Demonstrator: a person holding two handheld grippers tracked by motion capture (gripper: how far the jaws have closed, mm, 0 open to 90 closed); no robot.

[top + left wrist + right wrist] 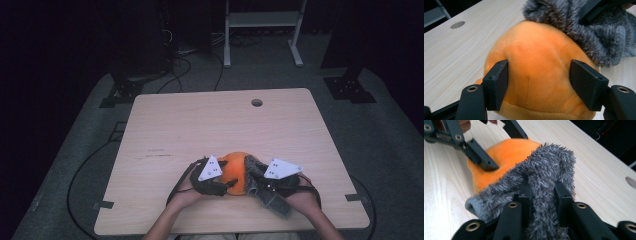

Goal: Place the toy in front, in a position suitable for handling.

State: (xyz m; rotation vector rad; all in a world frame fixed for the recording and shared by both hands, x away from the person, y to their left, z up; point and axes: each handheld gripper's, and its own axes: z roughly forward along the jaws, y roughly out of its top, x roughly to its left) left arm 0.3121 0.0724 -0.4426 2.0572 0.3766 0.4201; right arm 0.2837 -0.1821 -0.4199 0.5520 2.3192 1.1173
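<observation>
An orange plush toy (234, 172) sits on the tabletop (220, 125) at about 6 o'clock of its surface, near the person's edge, with a fuzzy grey cloth piece (260, 182) draped against its 3 o'clock side and trailing toward the edge.

The left gripper (216, 186) comes in from 9 o'clock. In the left gripper view its 2 jaws straddle the rounded orange body (536, 75), one pad on each flank, and the plush appears lightly dented where they meet it, so it is pinching the toy. That grip looks meant to anchor the soft ball so it cannot roll or slide while the other side is worked.

The right gripper (541, 195) approaches from 3 o'clock with its jaws drawn close together on a fold of the grey fabric (541, 177), the fur bunched up between the pads and a loose tube-like end hanging off at 8 o'clock in that view. Holding a gathered ridge rather than a flat edge gives it enough material to tug without slipping.

My judgement is that the grey piece is being pulled over or off the orange toy. Which of the 2 I cannot tell. The grey fur overlaps the toy's top, touching it, and the 2 grippers stand close on either side of it.
</observation>
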